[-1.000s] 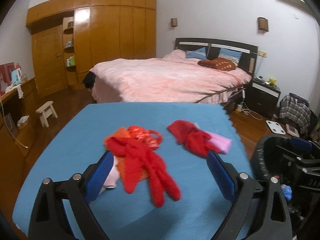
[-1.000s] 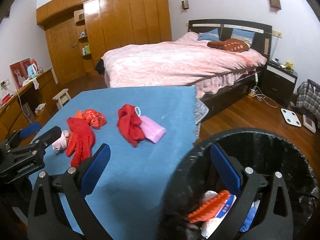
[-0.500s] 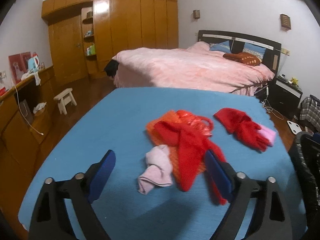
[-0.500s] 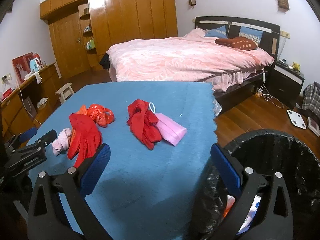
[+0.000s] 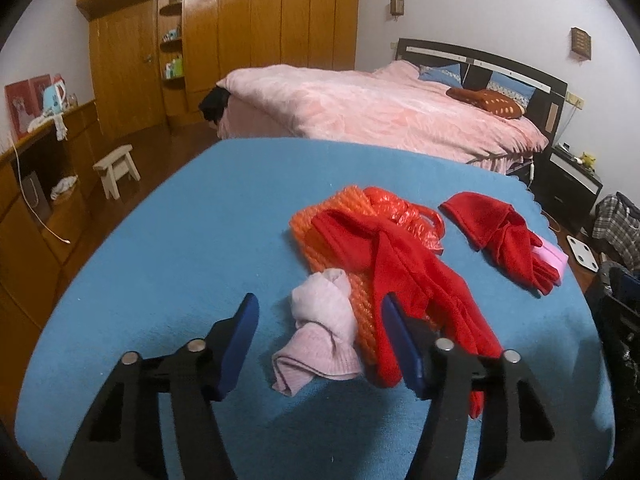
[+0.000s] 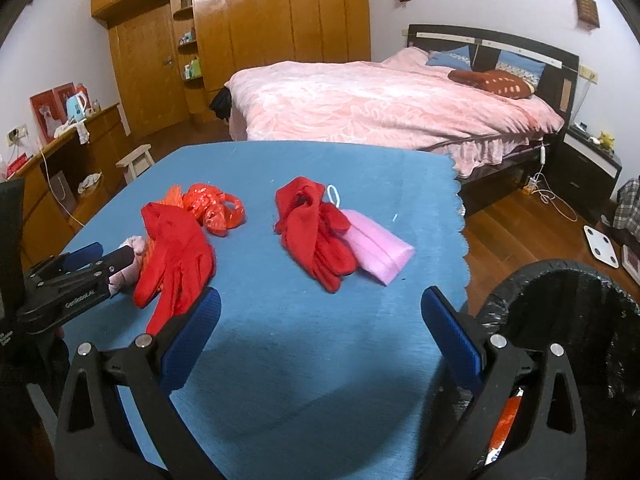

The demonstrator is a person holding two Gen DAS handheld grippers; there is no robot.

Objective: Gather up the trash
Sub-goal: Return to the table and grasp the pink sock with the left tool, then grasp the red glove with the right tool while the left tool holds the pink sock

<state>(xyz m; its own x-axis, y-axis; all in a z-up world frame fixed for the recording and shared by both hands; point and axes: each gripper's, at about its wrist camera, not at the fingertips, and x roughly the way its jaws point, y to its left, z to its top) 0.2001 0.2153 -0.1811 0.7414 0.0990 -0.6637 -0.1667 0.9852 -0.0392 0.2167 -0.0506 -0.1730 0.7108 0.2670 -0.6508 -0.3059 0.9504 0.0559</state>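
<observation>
On the blue-covered table a crumpled pale pink cloth lies against an orange net, a red plastic bag and a red glove. My left gripper straddles the pink cloth. Its jaws are closing, with a gap still showing on both sides of the cloth. Further right lie a second red glove and a pink face mask. My right gripper is open above bare tablecloth, short of that glove. The left gripper also shows at the right wrist view's left edge.
A black-lined trash bin holding some rubbish stands off the table's right edge. Behind the table is a bed with a pink cover. A wooden wardrobe, a small stool and a low cabinet lie to the left.
My left gripper has shifted left and down from the red glove to the pink cloth, and its jaws have narrowed. My right gripper has swung left from over the bin to the table.
</observation>
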